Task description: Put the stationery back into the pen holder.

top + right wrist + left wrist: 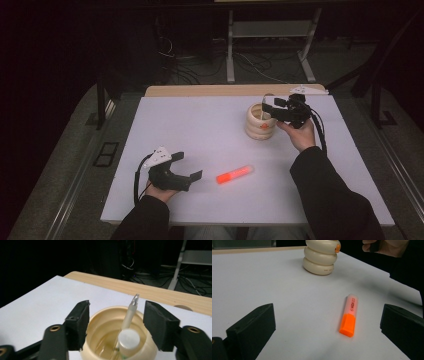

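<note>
1. The right gripper (270, 109) is hovering over the cream ribbed holder (260, 125) at the far right of the white table (210, 130), its jaws spread apart with nothing pinched
2. A translucent pen (128, 325) is standing inside the holder, between the jaws but untouched
3. The left gripper (187, 167) is resting near the front left, jaws spread wide and empty
4. An orange highlighter (234, 174) is lying flat just beside it
</note>
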`<state>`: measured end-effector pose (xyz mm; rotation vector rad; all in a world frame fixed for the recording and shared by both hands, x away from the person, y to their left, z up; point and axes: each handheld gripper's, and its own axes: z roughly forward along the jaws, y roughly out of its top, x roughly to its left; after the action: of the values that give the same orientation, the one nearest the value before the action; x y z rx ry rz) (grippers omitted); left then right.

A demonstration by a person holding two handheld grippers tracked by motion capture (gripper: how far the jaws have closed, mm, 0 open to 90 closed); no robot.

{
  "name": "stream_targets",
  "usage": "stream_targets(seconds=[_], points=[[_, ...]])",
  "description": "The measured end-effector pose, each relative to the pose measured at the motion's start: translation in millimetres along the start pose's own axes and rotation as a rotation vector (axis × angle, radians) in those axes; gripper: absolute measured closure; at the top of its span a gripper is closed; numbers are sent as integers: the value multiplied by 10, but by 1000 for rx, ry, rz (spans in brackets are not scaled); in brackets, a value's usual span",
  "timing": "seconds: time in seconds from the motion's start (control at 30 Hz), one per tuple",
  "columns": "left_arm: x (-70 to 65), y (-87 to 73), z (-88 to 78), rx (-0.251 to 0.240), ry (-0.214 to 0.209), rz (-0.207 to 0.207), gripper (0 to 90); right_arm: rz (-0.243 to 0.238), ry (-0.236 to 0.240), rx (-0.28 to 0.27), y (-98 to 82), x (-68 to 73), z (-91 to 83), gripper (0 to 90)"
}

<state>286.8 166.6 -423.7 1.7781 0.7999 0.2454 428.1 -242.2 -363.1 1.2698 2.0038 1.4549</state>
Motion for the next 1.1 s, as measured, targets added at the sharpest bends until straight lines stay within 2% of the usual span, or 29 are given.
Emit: stream_targets(seconds=[0.13, 0.2, 0.3, 0.43, 0.5, 0.6, 0.87, 1.1], points=[[-1, 0, 2, 2, 1, 2, 0, -15, 31, 42, 3, 23, -67, 248], [-2, 0, 4, 2, 1, 2, 0, -23, 48, 65, -1, 43, -97, 172], [-4, -1, 6, 2, 2, 3, 0, -33, 72, 94, -17, 72, -147, 123], [-5, -1, 8, 3, 2, 2, 0, -27, 99, 106, -46, 97, -214, 77], [-6, -1, 9, 2, 3, 2, 0, -31, 103, 127, -63, 113, -238, 2], [-7, -1, 9, 2, 3, 1, 0, -25, 131, 137, -110, 125, -285, 2], [-10, -2, 11, 3, 4, 2, 0, -51, 133, 163, -244, 194, -442, 2], [-16, -3, 15, 5, 2, 2, 0, -52, 137, 164, -343, 237, -586, 2]])
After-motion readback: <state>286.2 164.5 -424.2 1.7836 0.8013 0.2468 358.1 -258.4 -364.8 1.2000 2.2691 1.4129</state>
